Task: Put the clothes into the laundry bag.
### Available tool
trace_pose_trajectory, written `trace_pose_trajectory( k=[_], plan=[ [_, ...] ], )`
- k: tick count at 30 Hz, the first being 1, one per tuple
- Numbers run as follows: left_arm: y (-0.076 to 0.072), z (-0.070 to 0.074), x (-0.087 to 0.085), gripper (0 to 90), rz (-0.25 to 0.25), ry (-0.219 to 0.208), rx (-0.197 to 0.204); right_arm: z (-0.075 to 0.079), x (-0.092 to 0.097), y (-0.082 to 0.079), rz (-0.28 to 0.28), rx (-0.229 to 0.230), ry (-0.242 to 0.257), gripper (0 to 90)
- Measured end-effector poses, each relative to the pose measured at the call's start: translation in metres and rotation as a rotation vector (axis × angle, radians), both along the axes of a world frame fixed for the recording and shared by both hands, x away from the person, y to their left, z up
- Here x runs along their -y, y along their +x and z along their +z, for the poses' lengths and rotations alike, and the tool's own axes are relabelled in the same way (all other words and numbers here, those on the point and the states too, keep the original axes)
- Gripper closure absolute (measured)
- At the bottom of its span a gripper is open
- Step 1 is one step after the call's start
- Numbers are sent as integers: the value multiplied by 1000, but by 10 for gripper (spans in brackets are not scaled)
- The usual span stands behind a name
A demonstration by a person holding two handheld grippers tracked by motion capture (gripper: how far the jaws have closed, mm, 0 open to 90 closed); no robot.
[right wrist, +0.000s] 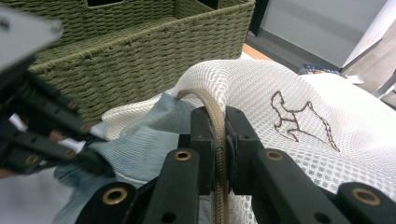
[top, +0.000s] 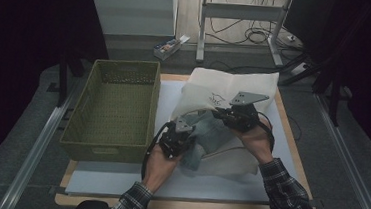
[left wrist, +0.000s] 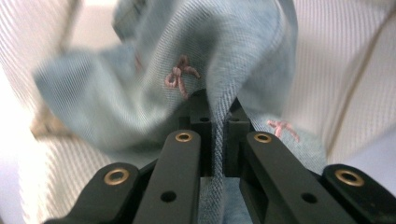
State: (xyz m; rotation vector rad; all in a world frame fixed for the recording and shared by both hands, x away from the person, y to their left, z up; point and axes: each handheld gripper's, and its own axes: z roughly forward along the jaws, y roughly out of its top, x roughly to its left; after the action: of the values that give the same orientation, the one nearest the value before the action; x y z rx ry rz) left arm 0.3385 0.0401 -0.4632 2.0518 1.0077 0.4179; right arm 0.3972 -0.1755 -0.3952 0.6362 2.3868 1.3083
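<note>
My right gripper (right wrist: pixel 218 140) pinches the mesh laundry bag's (right wrist: pixel 261 93) zipper edge (right wrist: pixel 215 121); light-blue denim garment (right wrist: pixel 154 135) and woven basket (right wrist: pixel 130 42) lie beyond.

Both forearms enter from six o'clock in plaid sleeves. The left gripper (top: pixel 177 138) points toward one o'clock, its black fingers (left wrist: pixel 201 135) pressed together on a fold of cloth. The right gripper (top: pixel 232 116), at its two o'clock, points toward nine, fingers (right wrist: pixel 203 140) clamped together.

Pale-blue denim (left wrist: pixel 154 93) — white mesh bag (right wrist: pixel 280 93).
</note>
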Motion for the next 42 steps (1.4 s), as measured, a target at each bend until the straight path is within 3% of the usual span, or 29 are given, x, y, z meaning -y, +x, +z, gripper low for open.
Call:
trace_pose_trajectory(
  k=[7,17,36,42],
  plan=[
    [19,13,10,867,13,-37,24,1,-3,-3,15,3,0,822],
    [45,24,28,867,27,-56,44,4,-6,-7,32,6,11,823],
    [73,24,41,866,91,-84,88,8,-8,-12,38,11,16,828],
    [82,9,45,863,112,-67,74,6,-7,-10,37,5,2,828]
  ],
)
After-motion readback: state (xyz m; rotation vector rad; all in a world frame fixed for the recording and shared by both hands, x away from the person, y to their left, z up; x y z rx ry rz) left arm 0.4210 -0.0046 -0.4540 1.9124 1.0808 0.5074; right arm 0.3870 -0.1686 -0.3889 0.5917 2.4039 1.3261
